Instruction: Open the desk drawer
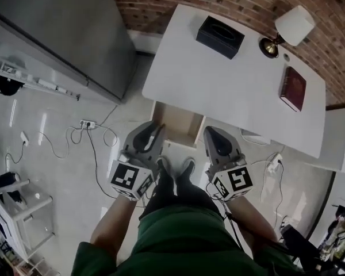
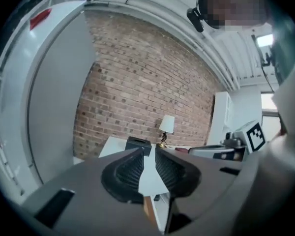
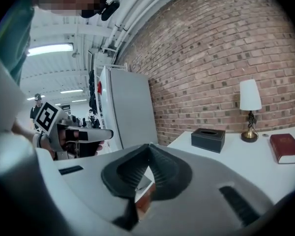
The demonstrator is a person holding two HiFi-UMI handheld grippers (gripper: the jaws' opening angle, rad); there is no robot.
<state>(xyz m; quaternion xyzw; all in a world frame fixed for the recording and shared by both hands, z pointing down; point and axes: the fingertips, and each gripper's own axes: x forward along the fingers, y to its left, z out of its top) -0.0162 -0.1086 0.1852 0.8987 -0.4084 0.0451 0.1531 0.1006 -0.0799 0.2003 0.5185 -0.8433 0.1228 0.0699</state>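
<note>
White desk [image 1: 236,91] against a brick wall: what do we have from the head view?

We see the drawer [image 1: 177,124] standing open at the desk's 7 o'clock edge, its wood-toned inside showing. Our left gripper [image 1: 155,132] hovers at the drawer's 8 o'clock corner and our right gripper [image 1: 210,134] at its 4 o'clock corner. From above we cannot judge contact. On the desktop, a black tissue box [image 1: 220,36] sits at 12 o'clock, a lamp [image 1: 290,27] at 2 and a red book [image 1: 293,88] at 3.

And the left gripper view?

Its ribbed pads stand slightly apart with nothing between them. The desk shows through the gap, and we see the right gripper out at 3 o'clock.

The right gripper view?

There the pads meet at their tips and hold nothing. We see the left gripper at 9 o'clock, with the box, lamp and book strung toward 3 o'clock.
</note>
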